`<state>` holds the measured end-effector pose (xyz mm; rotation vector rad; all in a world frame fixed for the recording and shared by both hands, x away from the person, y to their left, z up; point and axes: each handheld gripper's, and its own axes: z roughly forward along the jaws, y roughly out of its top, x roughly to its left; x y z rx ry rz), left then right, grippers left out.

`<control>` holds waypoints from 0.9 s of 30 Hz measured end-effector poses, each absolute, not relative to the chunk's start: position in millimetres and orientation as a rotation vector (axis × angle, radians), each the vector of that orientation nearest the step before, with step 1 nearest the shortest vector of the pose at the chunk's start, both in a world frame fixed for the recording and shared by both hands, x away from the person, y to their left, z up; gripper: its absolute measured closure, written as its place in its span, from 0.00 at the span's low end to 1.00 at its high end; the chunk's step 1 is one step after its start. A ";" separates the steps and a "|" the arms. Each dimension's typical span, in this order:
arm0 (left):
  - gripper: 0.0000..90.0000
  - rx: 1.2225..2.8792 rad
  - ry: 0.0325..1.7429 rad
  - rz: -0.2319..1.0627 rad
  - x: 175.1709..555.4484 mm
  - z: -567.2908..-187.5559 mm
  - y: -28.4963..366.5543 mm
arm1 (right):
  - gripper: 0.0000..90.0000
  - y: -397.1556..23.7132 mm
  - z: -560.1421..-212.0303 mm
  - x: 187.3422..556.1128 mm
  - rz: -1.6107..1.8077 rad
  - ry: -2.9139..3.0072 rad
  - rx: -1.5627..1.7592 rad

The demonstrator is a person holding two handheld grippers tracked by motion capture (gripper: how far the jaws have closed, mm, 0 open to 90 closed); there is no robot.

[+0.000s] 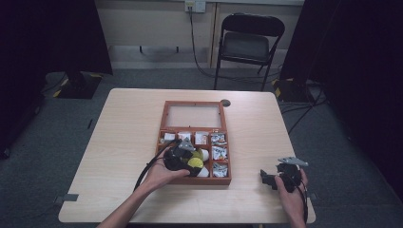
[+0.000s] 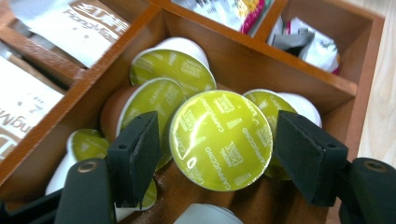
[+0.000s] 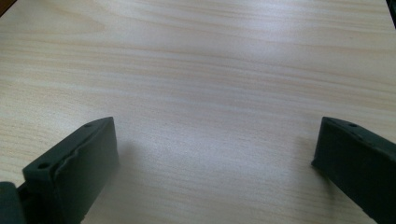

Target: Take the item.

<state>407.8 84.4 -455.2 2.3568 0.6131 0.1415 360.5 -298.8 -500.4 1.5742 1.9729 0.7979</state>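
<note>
Table (image 1: 128, 142): light wood, bearing the box at its middle.
Box (image 1: 164, 124): reddish wood, lid laid open away from the person, interior split into compartments; sachets (image 1: 218, 153) in the right-hand ones.
Left gripper (image 2: 219, 151): over the near compartment, parted jaws flanking one capsule, neither pad seen pressing on it.
Right gripper (image 3: 215, 158): low over bare table near its right edge, well apart from the box, jaws spread wide, nothing between.
Capsule (image 2: 221, 140): green foil lid marked cappuccino, tilted, resting on other capsules in the near compartment.
</note>
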 end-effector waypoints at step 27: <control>0.42 2.412 0.638 0.089 412.2 -458.8 79.5 | 0.00 -298.9 -500.4 360.5 0.798 1.973 1.574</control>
